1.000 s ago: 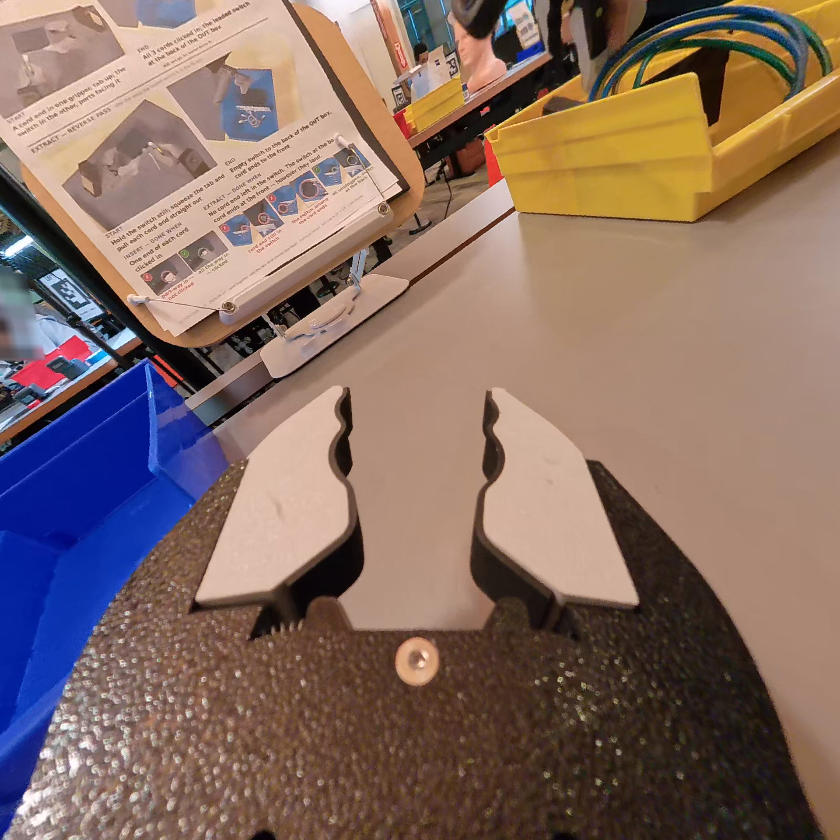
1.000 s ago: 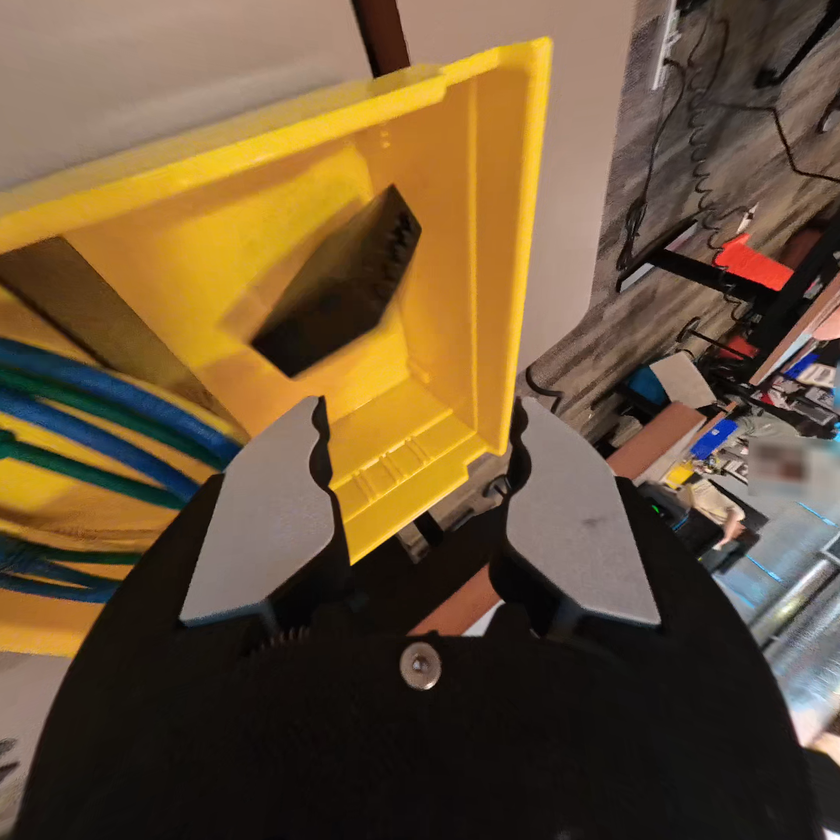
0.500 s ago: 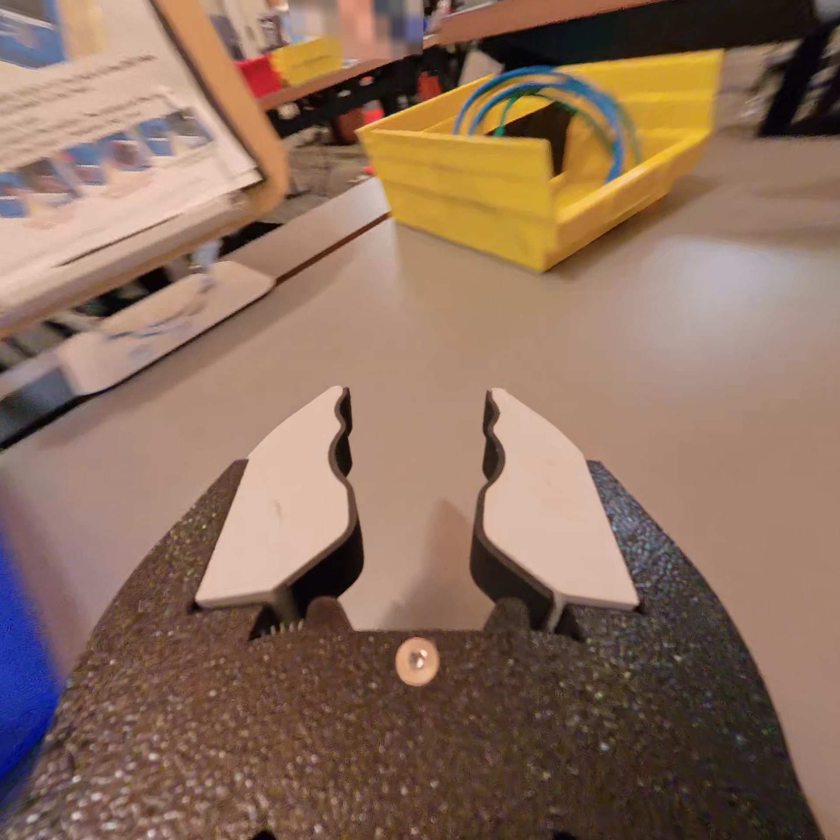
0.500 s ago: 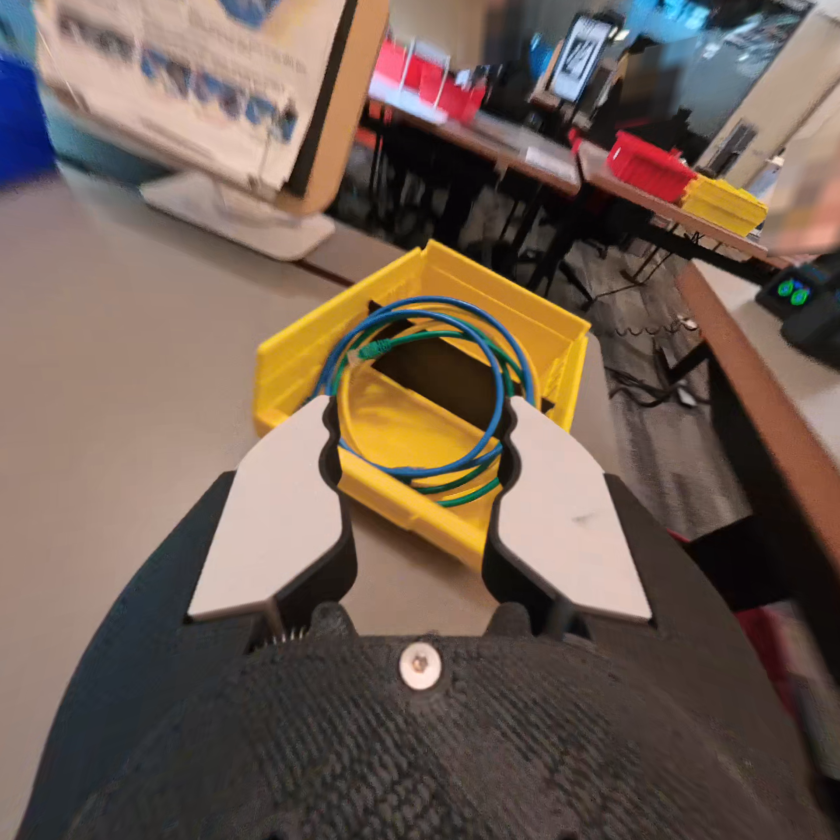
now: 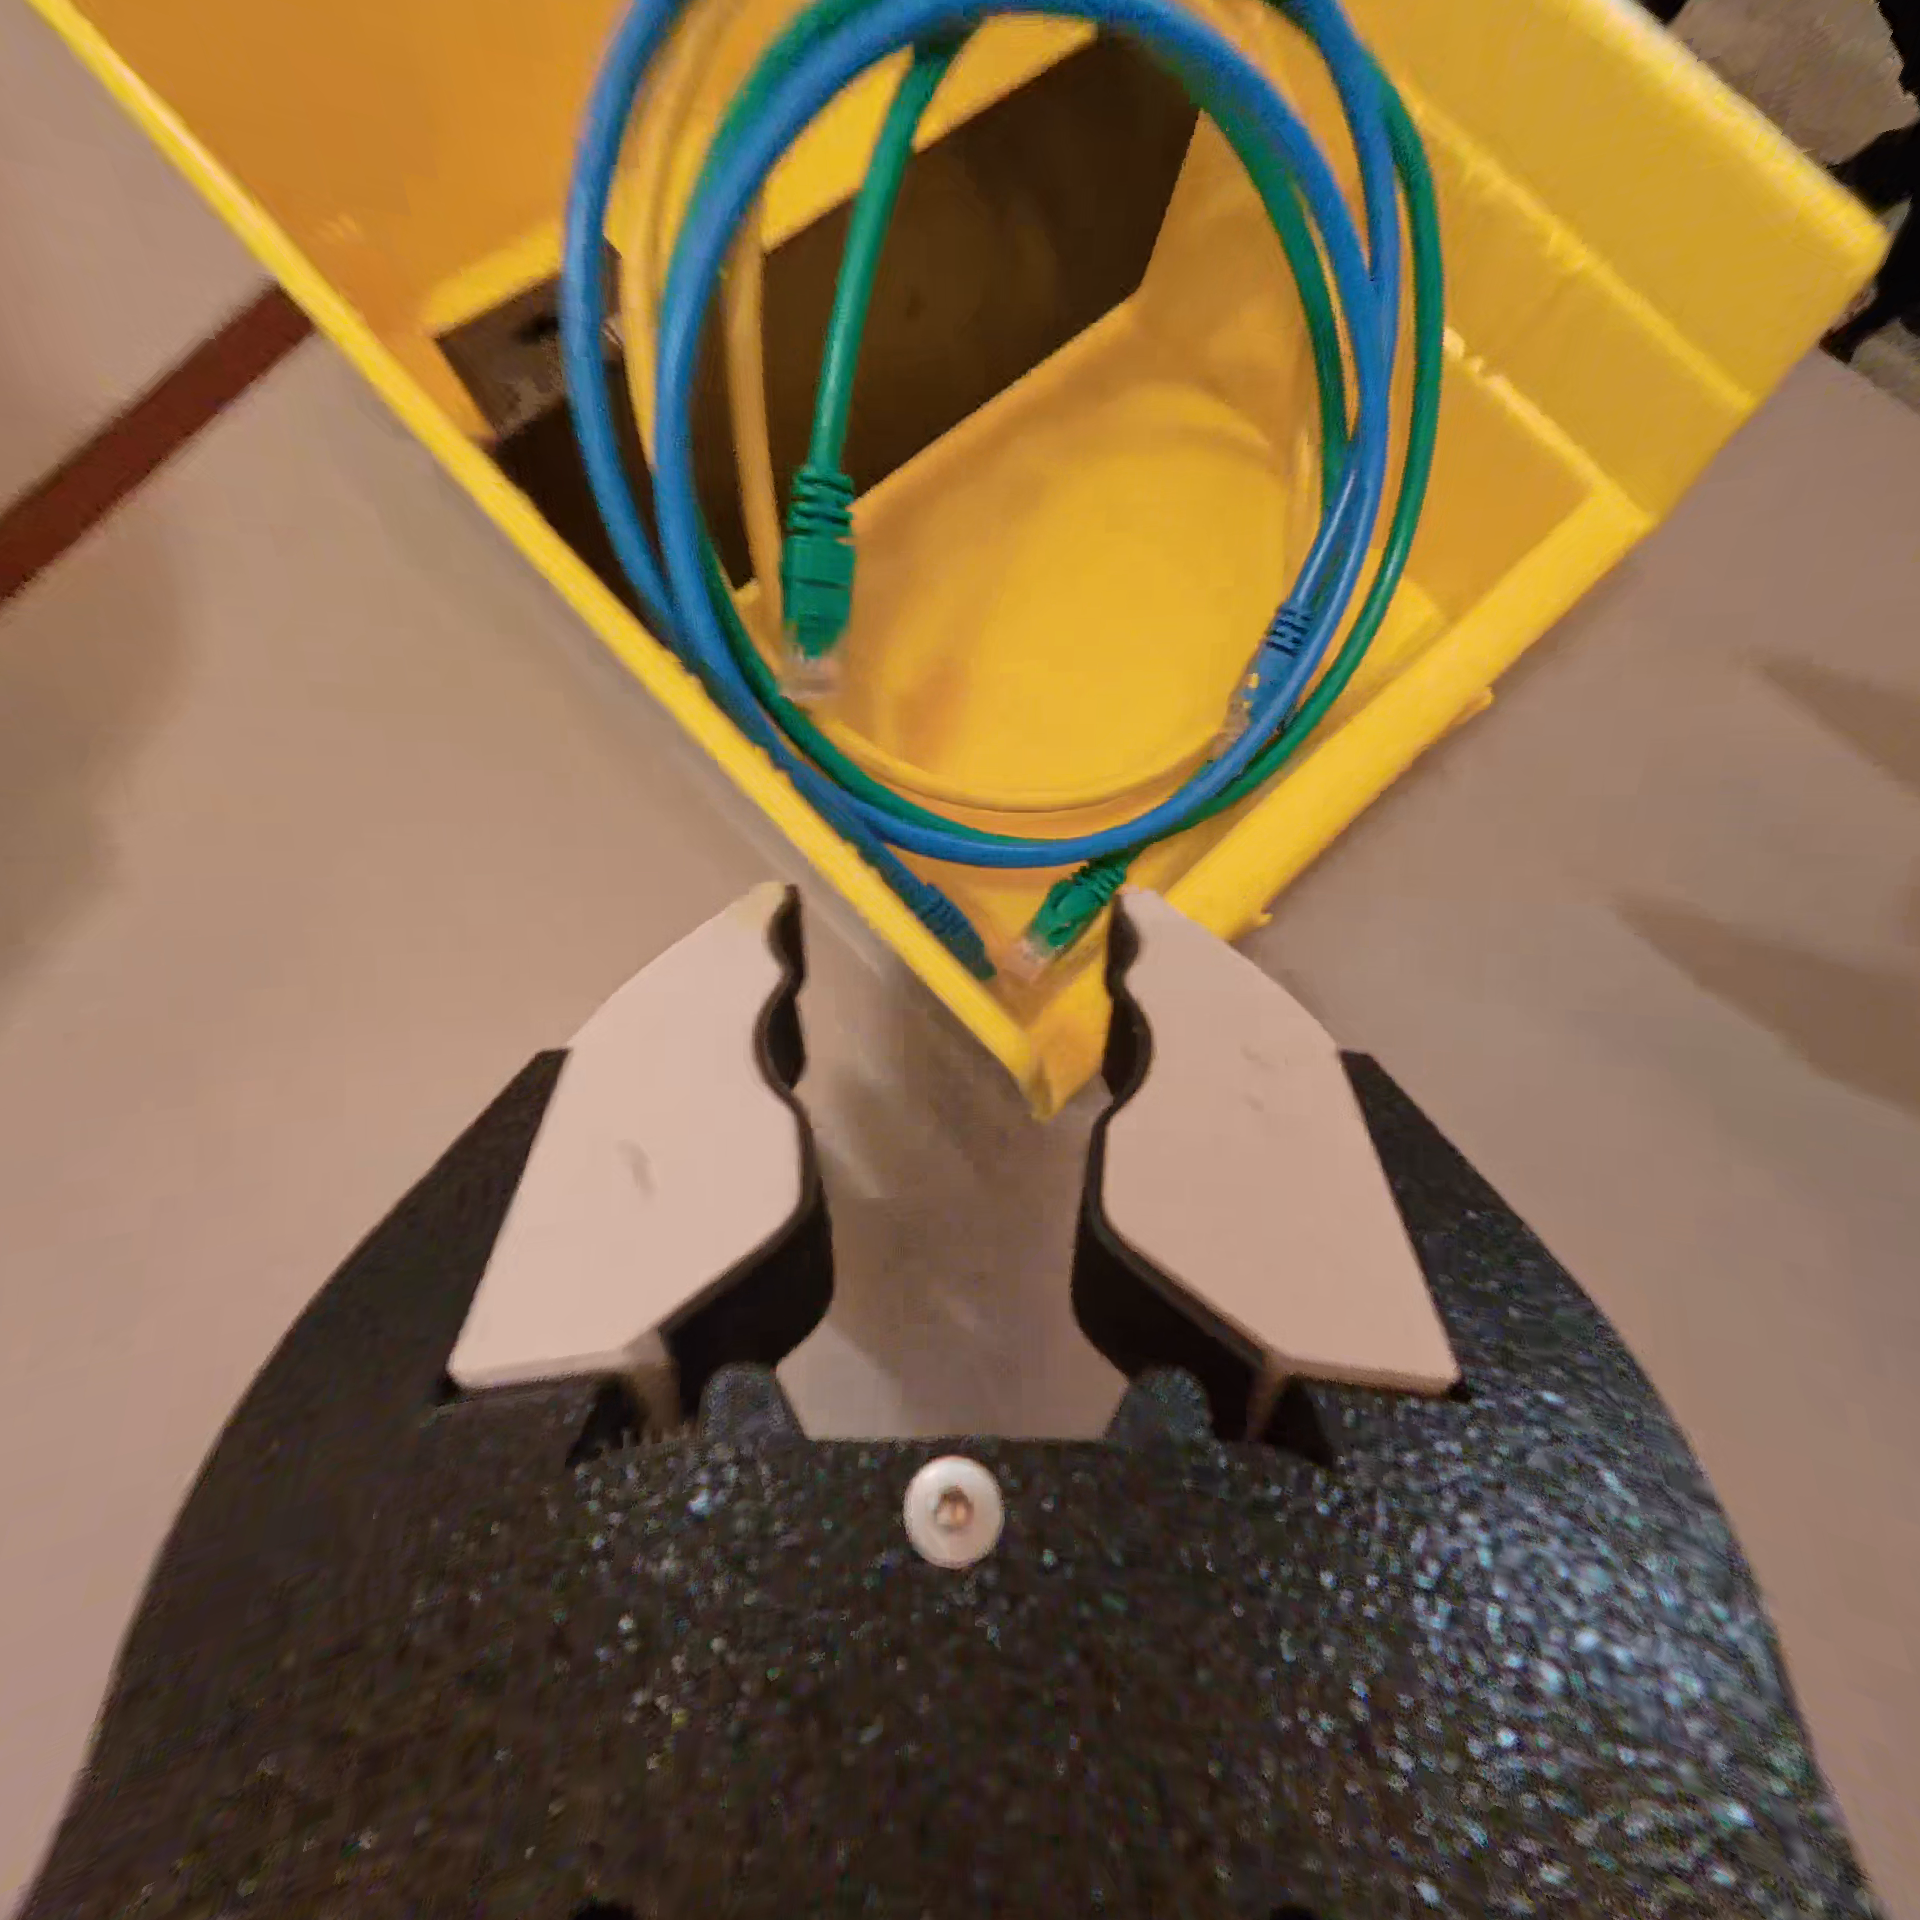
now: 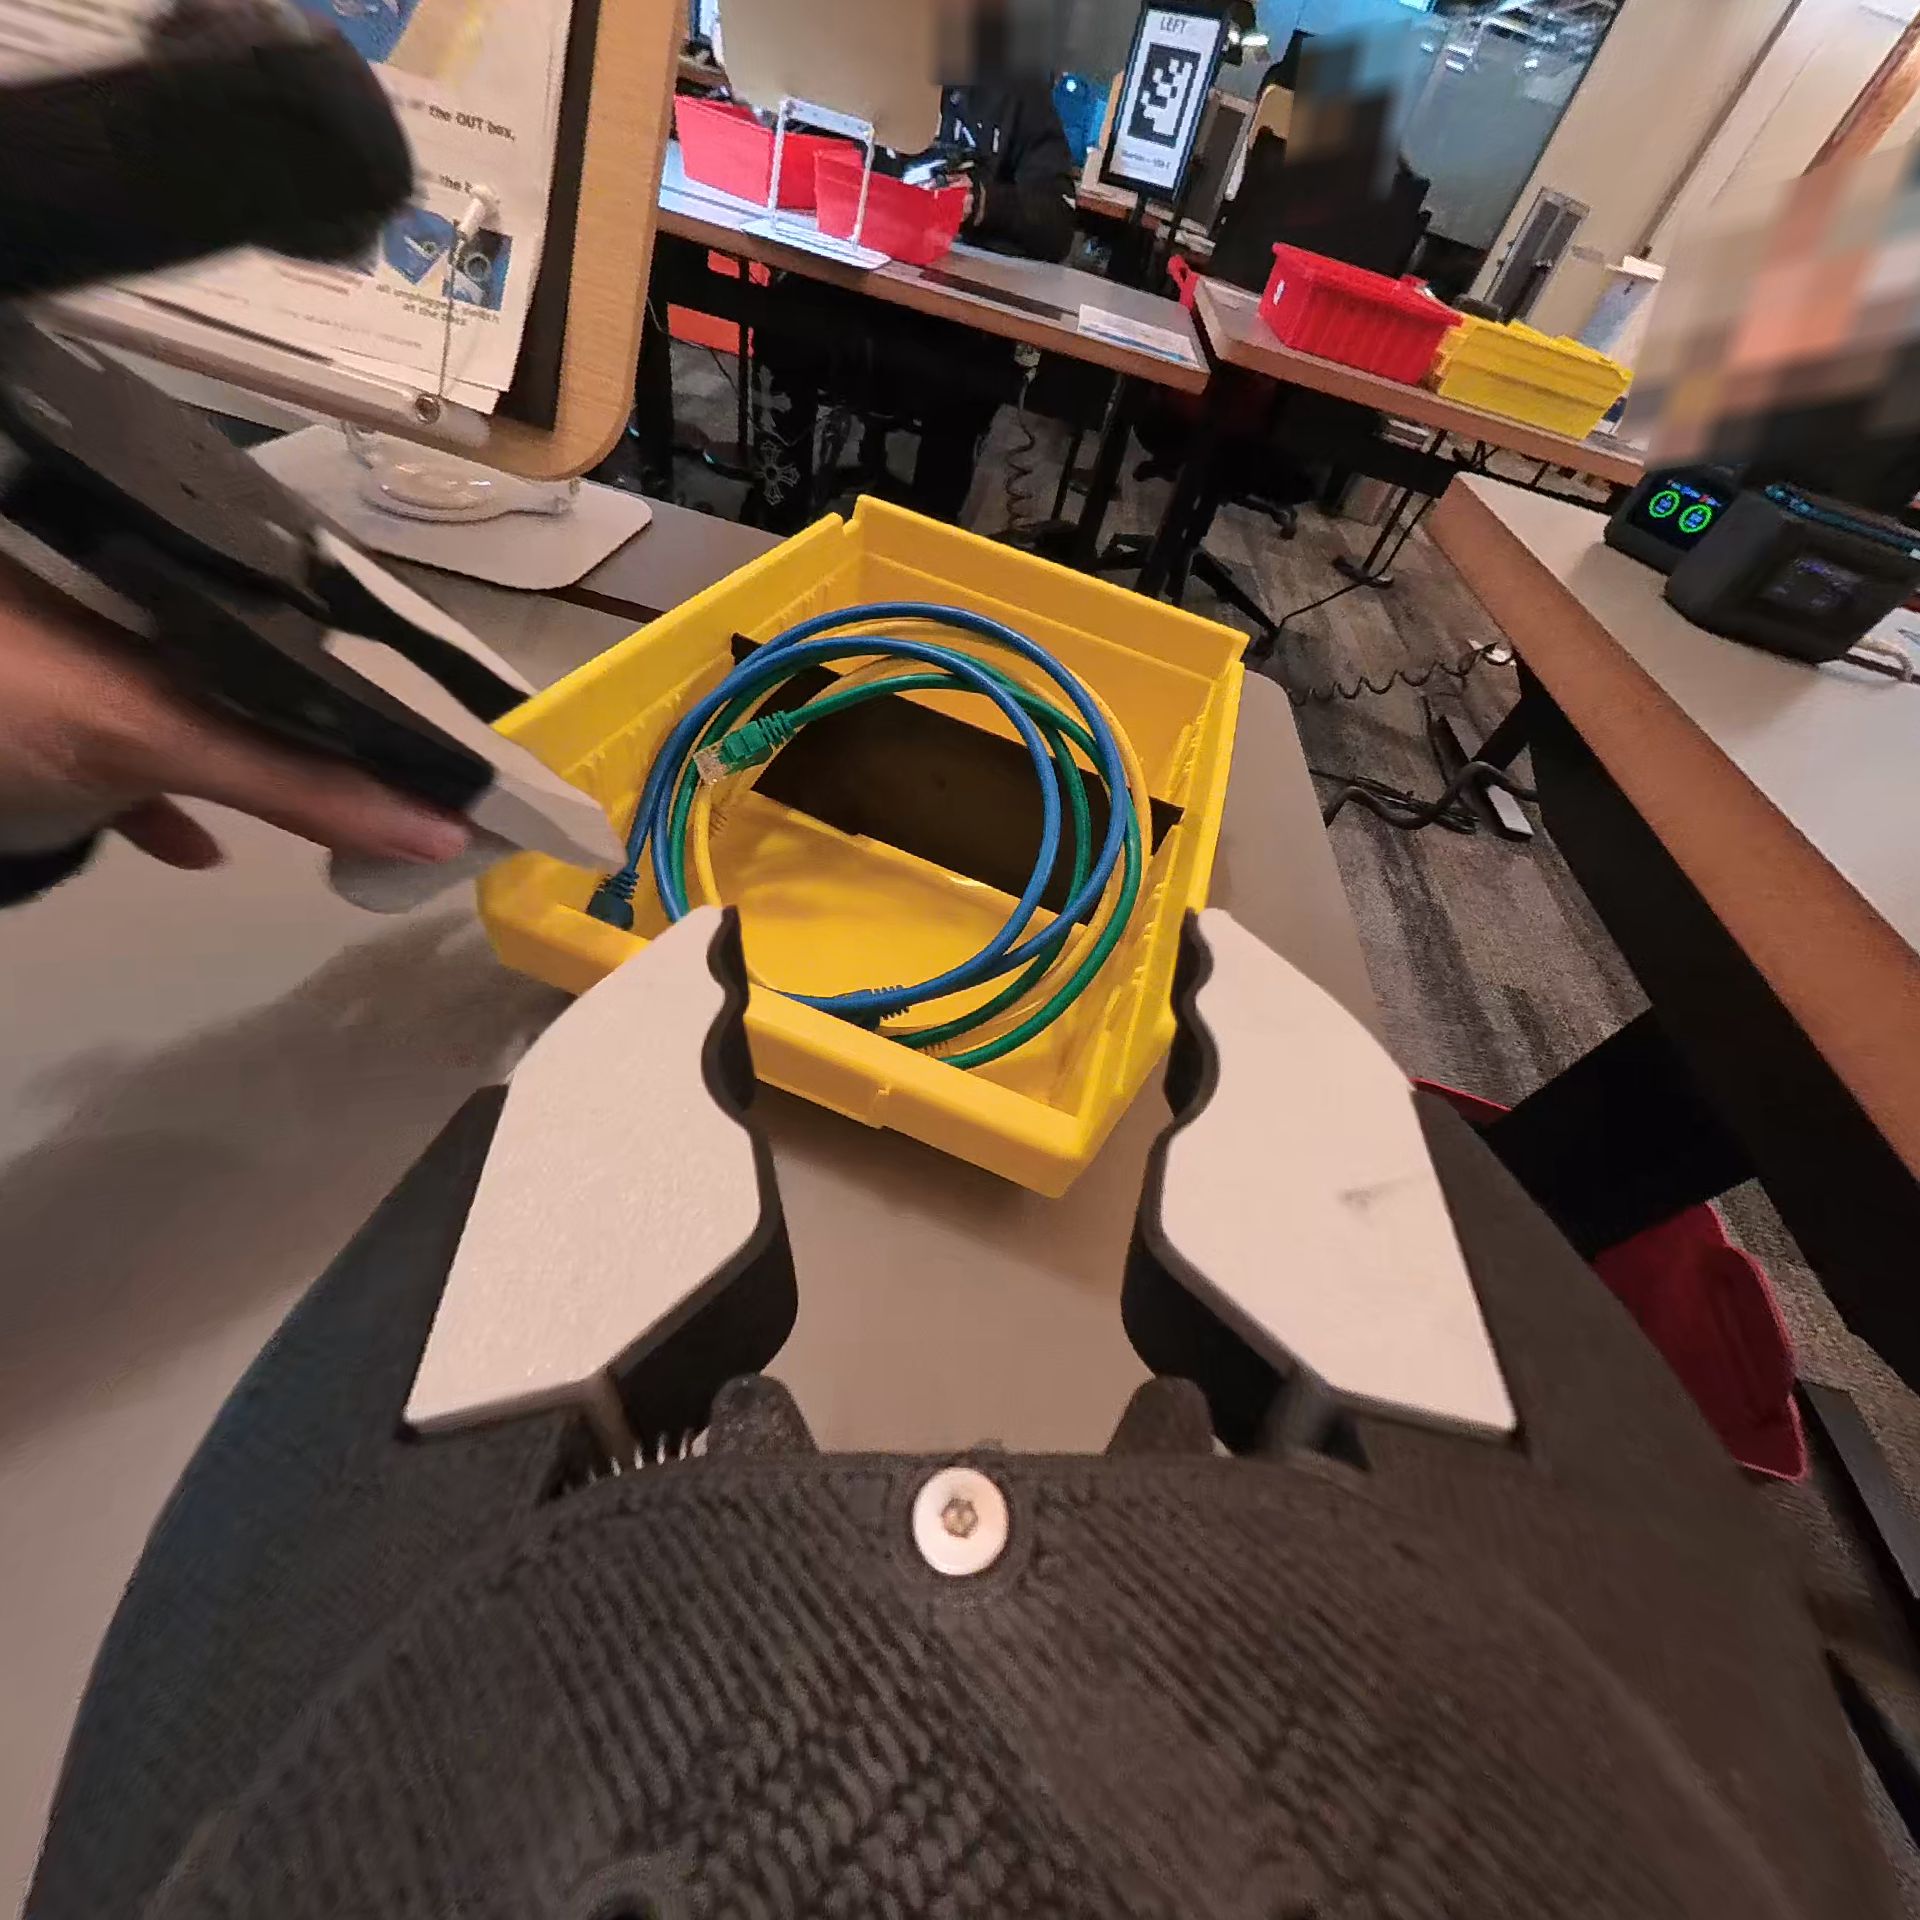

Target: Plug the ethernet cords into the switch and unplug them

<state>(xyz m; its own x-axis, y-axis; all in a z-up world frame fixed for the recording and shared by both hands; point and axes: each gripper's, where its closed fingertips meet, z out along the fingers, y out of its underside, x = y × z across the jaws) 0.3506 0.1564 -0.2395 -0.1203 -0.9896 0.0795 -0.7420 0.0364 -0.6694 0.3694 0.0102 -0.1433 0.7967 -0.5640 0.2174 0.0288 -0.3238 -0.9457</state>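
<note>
- Left tool (image 5: 954,935): released, jaws apart, tips over the yellow bin (image 5: 1621,343) corner, above coiled blue cord (image 5: 665,436) and green cord (image 5: 847,312).
- Right tool (image 6: 951,945): released, nothing held, just short of the bin on the bench (image 6: 208,1091).

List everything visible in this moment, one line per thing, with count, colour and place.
bin: one, yellow, on the table's right end, with a dark divider
cords: coiled in the bin, blue, green and a pale yellow one; exact count unclear
table: one, grey, under the bin
instruction board: one, wood-backed, on a white stand behind the bin
far bins: red and yellow, on background tables
left claw: open, at the bin's near corner
right claw: open, short of the bin
hand: holding the left claw
</note>
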